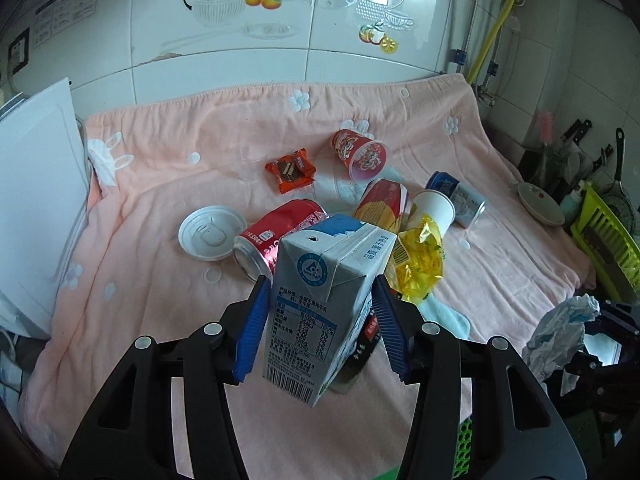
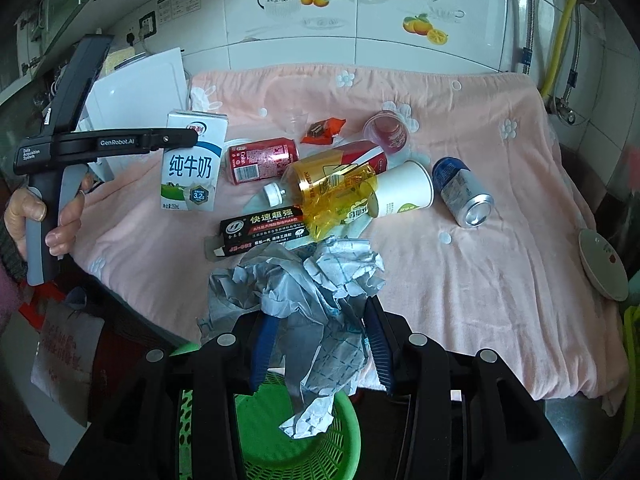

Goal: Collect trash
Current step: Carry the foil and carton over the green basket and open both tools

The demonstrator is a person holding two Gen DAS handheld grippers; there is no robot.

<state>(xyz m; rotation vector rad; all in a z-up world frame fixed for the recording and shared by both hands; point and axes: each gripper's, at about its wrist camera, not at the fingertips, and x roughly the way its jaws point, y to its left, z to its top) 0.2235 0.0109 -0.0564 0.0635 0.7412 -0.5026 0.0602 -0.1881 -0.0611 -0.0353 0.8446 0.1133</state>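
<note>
Your left gripper (image 1: 320,320) holds the white-and-blue milk carton (image 1: 320,300) upright. Your right gripper (image 2: 320,344) pinches crumpled grey paper (image 2: 308,300) above the green basket (image 2: 260,432).

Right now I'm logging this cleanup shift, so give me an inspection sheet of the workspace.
Surface: pink towel spread over the counter, with flower and rabbit prints.
Job's things: milk carton lifted off the towel; crumpled paper held above the green basket.
Clutter: red can, blue can, yellow bottle, paper cup, black box, snack wrapper, white lid, red cup lie on the towel.
Grippers: left gripper shut on the milk carton; right gripper shut on the crumpled paper.
Cables: yellow hose on the wall.
Surroundings: tiled wall, dish, green rack.
</note>
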